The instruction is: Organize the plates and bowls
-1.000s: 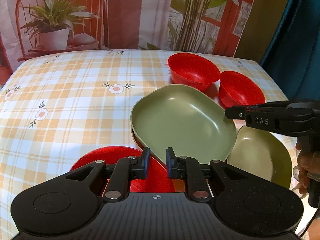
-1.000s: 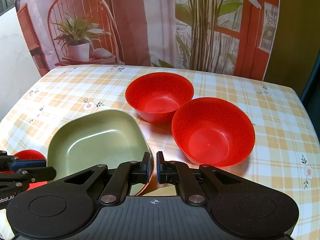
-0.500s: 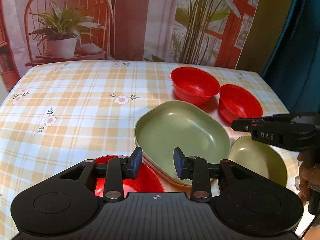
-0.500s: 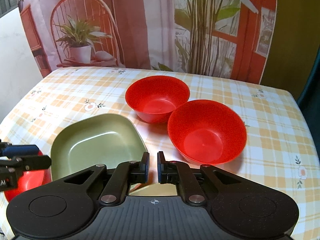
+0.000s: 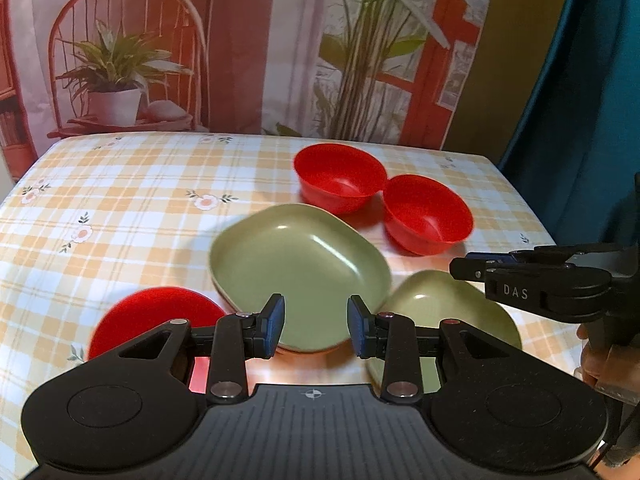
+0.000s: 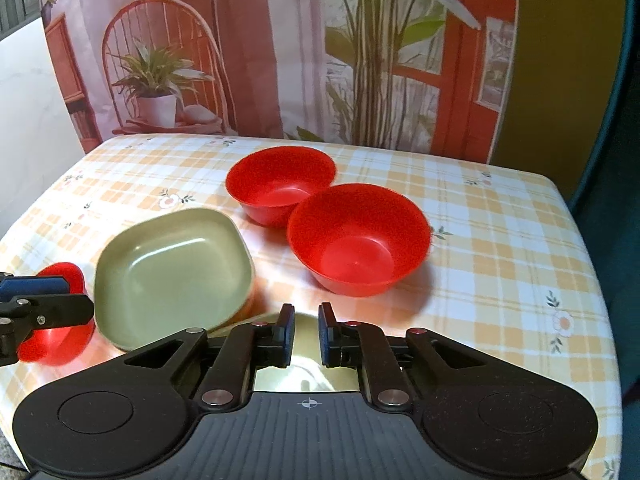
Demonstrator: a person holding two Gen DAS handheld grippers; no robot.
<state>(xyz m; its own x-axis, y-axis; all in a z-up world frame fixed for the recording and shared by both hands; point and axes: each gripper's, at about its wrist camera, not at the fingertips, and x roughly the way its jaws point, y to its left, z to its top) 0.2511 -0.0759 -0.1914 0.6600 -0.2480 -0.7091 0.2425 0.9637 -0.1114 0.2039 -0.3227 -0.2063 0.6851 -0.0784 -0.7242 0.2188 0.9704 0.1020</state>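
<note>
While I watch the two wrist views, the biggest change sits on my left side: the left gripper (image 5: 316, 326) had its fingers close around the near rim of the green plate a second ago, and now its jaws have just been opening, spread apart with nothing pressed between them. The plate's near edge shows in the gap, but the pads are clear of it.

Starting at the left, the red bowl (image 5: 156, 318) rests on the checked tablecloth (image 5: 120, 208) near my left fingers; more of it shows than before, since the gripper has drawn back and risen a little. Just to its right lies the green plate (image 5: 298, 266), flat on the cloth and slightly blurred. It is farther from the camera than it was earlier. Beside it to the right sits a second green plate (image 5: 436, 300), its left edge tucked under the first plate's rim, partly hidden by my gripper body.

Behind the plates, two more red bowls stand upright: the far red bowl (image 6: 280, 190) and the near red bowl (image 6: 358, 238), rims touching or very nearly so. Neither has shifted on the cloth.

On the right, the right gripper (image 6: 307, 336) hangs over the second green plate. Its jaws have just been opening slightly from fully pressed together; a narrow gap now shows, with nothing pinched. It too has pulled back from the dishes since the earlier frame.
</note>
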